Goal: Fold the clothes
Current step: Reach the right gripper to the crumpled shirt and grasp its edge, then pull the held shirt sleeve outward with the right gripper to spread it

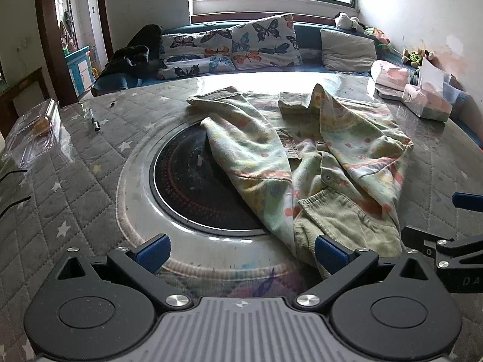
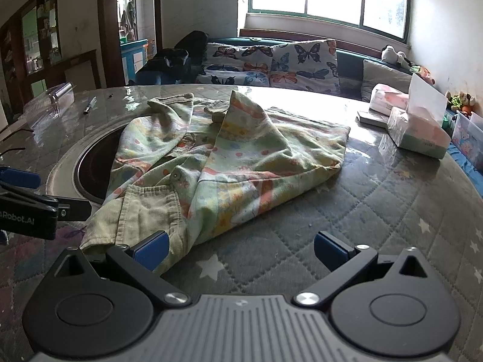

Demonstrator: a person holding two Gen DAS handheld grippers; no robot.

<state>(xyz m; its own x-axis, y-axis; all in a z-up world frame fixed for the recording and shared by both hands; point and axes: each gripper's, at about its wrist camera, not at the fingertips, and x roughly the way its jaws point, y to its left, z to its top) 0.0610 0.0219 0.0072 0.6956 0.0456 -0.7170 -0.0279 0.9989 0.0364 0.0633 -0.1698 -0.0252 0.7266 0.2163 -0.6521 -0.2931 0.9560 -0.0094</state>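
Note:
A pale green jacket with a flowered lining (image 1: 305, 163) lies crumpled and partly opened on the table, its left part over the black round hob. It also shows in the right wrist view (image 2: 229, 154). My left gripper (image 1: 241, 253) is open, low at the jacket's near hem, its right finger (image 1: 330, 255) at the corduroy edge. My right gripper (image 2: 240, 250) is open at the near hem, its left finger (image 2: 151, 250) against the cloth. Each gripper shows at the edge of the other's view.
The round table (image 1: 90, 163) has a quilted grey cover under glass and a black hob (image 1: 193, 187) in a metal ring. A pen (image 1: 93, 119) and a clear plastic box (image 1: 33, 132) lie at the left. Tissue packs (image 2: 419, 132) stand at the right. A sofa with butterfly cushions (image 1: 235, 48) is behind.

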